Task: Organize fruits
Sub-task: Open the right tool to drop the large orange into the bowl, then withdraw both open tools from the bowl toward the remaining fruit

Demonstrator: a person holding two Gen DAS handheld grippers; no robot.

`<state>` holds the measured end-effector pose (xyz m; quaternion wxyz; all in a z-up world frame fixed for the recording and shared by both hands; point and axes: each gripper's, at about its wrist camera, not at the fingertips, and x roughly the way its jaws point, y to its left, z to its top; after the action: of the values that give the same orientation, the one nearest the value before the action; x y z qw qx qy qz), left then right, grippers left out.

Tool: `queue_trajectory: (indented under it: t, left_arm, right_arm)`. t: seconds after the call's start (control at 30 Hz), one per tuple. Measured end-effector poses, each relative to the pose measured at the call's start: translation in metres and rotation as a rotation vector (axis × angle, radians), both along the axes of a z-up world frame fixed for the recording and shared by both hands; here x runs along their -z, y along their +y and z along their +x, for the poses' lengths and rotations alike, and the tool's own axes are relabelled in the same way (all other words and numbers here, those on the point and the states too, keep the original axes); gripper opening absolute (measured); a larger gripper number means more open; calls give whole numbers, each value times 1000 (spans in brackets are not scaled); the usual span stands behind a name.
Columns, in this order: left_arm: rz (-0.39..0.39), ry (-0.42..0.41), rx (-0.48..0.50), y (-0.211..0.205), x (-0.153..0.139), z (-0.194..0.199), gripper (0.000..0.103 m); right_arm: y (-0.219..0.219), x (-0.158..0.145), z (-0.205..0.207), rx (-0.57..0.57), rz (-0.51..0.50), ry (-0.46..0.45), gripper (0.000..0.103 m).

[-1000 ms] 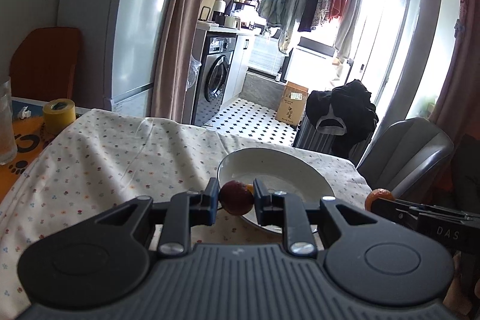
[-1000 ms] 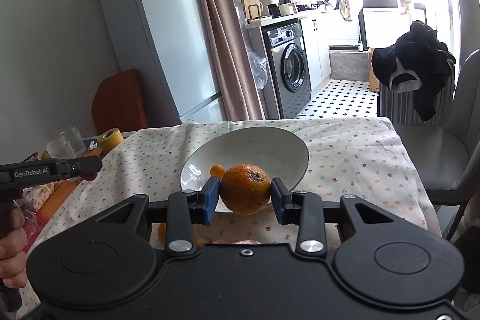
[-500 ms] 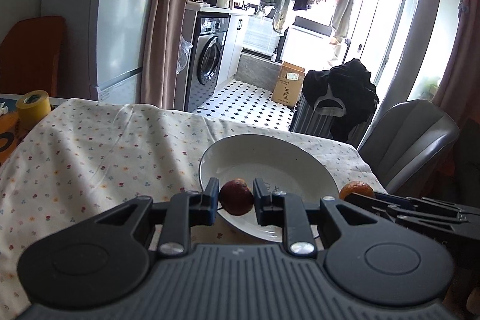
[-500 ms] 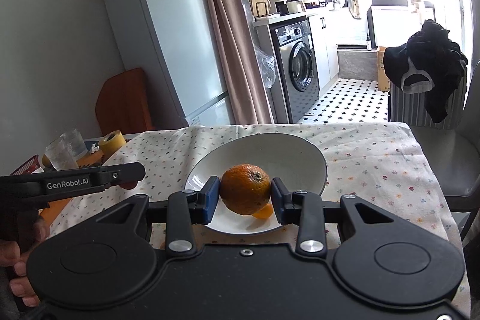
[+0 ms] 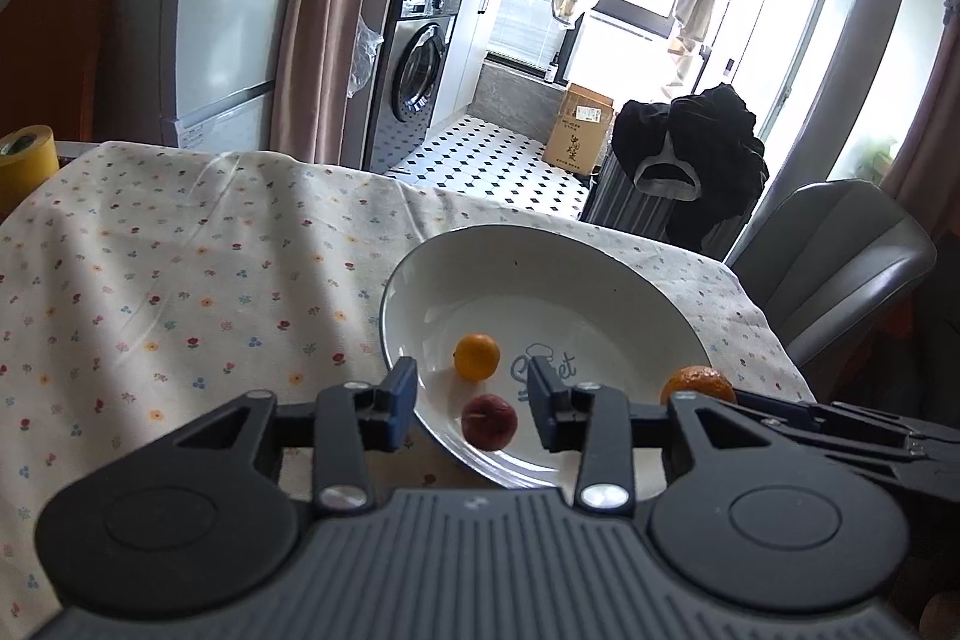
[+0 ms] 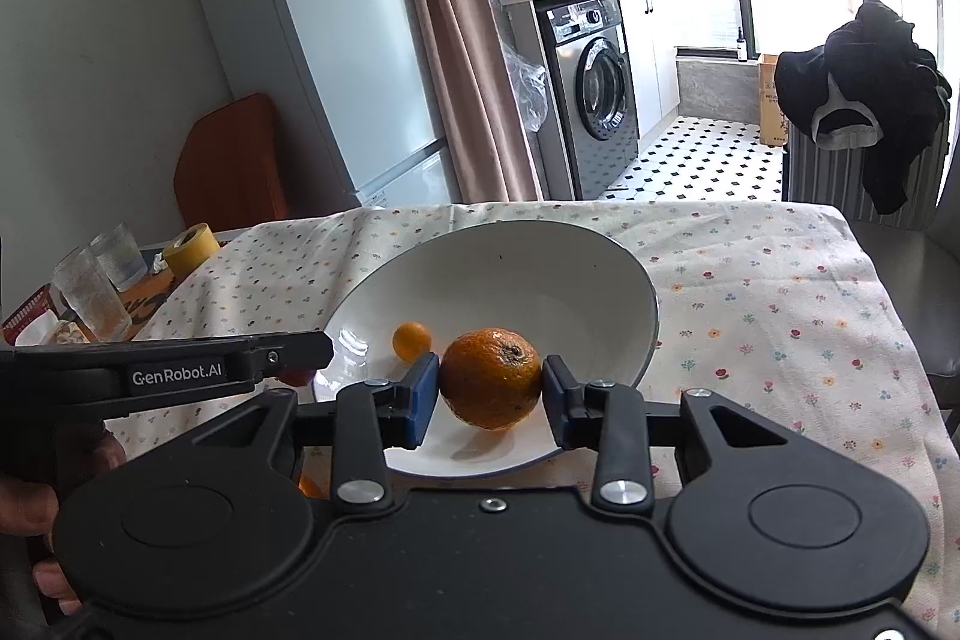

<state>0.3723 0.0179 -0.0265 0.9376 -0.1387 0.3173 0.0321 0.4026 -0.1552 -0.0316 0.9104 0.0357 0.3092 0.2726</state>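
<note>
A white bowl [image 5: 540, 250] [image 6: 600, 268] stands on the flowered tablecloth. My left gripper [image 5: 474, 397] hangs over its near rim with jaws opening; the dark red fruit [image 5: 489, 421] lies loose in the bowl between them, touching neither pad. A small orange fruit [image 5: 476, 355] [image 6: 411, 340] rests deeper in the bowl. My right gripper [image 6: 489, 394] is shut on a large orange [image 6: 491, 377] [image 5: 696, 383], held just above the bowl's inside. The left gripper's side [image 6: 180, 370] shows in the right wrist view, with a hand [image 6: 36, 496] behind it.
Two glasses [image 6: 90, 292] and a yellow tape roll [image 6: 192, 244] [image 5: 27, 157] stand at the table's left end. A grey chair [image 5: 840, 256] sits at the right edge. Fridge, curtain and washing machine lie beyond the table.
Both grippers moved forward and down over the bowl. The left gripper's jaws parted and the red fruit dropped into the bowl. The right gripper still holds the orange.
</note>
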Motion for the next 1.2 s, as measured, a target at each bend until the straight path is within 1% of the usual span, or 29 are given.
queue_trajectory:
  t: [0.17,0.27,0.33,0.37,0.4,0.47,0.53,0.63,0.67,0.7,0.8,0.87,0.97,1.2]
  left_arm:
    - [10,-11,-28,8,-4,-13,47]
    - [13,-17,-47,10,-8,-26,55]
    - [24,-23,-61,12,-10,-37,64]
    - [31,-24,-68,12,-11,-42,67]
    - [36,-27,-72,13,-12,-47,71]
    - [41,-37,-76,13,-15,-58,77]
    - [49,-39,-79,13,-17,-66,84]
    - [65,-39,-89,13,-20,-78,87]
    - [62,-41,-88,13,-22,-82,88]
    - [52,-41,-86,14,-23,-87,90]
    - [25,-35,-81,15,-24,-99,91]
    - [30,-26,-92,14,-25,-106,92]
    - [22,-26,-93,12,-27,-116,92]
    - [32,-57,-111,8,-34,-145,92]
  right_arm:
    - [2,5,2,6,-10,9,35]
    - [2,4,0,13,-11,13,36]
    - [3,2,-3,12,-16,12,38]
    - [3,-1,-5,14,-21,-1,46]
    - [3,-4,-7,21,-30,-11,56]
    - [0,-10,-14,25,-26,-35,59]
    - [-3,-16,-19,26,-17,-39,63]
    - [-7,-22,-31,35,-15,-52,73]
    - [-8,-23,-35,35,-15,-56,80]
    - [-9,-25,-41,35,-16,-65,85]
    - [-13,-28,-53,31,-20,-77,86]
    - [-17,-29,-60,35,-15,-76,89]
    - [-24,-29,-67,40,-2,-68,89]
    - [-36,-31,-90,33,23,-60,96]
